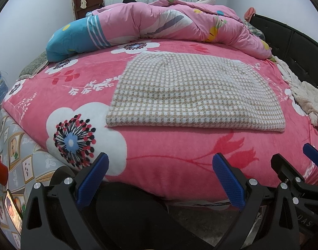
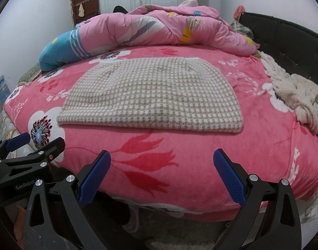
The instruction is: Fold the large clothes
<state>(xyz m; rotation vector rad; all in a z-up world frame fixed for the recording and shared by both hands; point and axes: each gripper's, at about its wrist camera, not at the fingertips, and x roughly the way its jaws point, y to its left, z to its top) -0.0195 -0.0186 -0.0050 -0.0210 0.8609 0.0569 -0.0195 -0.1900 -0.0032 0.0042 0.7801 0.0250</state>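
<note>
A beige and white houndstooth garment (image 1: 192, 91) lies folded flat in a rectangle on the pink flowered bed (image 1: 75, 87). It also shows in the right wrist view (image 2: 152, 95). My left gripper (image 1: 160, 177) is open and empty, held off the bed's near edge, well short of the garment. My right gripper (image 2: 162, 175) is open and empty too, beside the left one at the near edge. The right gripper shows at the right of the left wrist view (image 1: 294, 162), and the left gripper shows at the left of the right wrist view (image 2: 37, 143).
A bunched pink and blue quilt (image 1: 159, 23) lies along the far side of the bed. A cream fleece garment (image 2: 294, 91) lies heaped at the right by the black headboard (image 2: 294, 39). A grey patterned sheet (image 1: 17, 156) hangs at the left. The floor (image 2: 190, 233) lies below the near edge.
</note>
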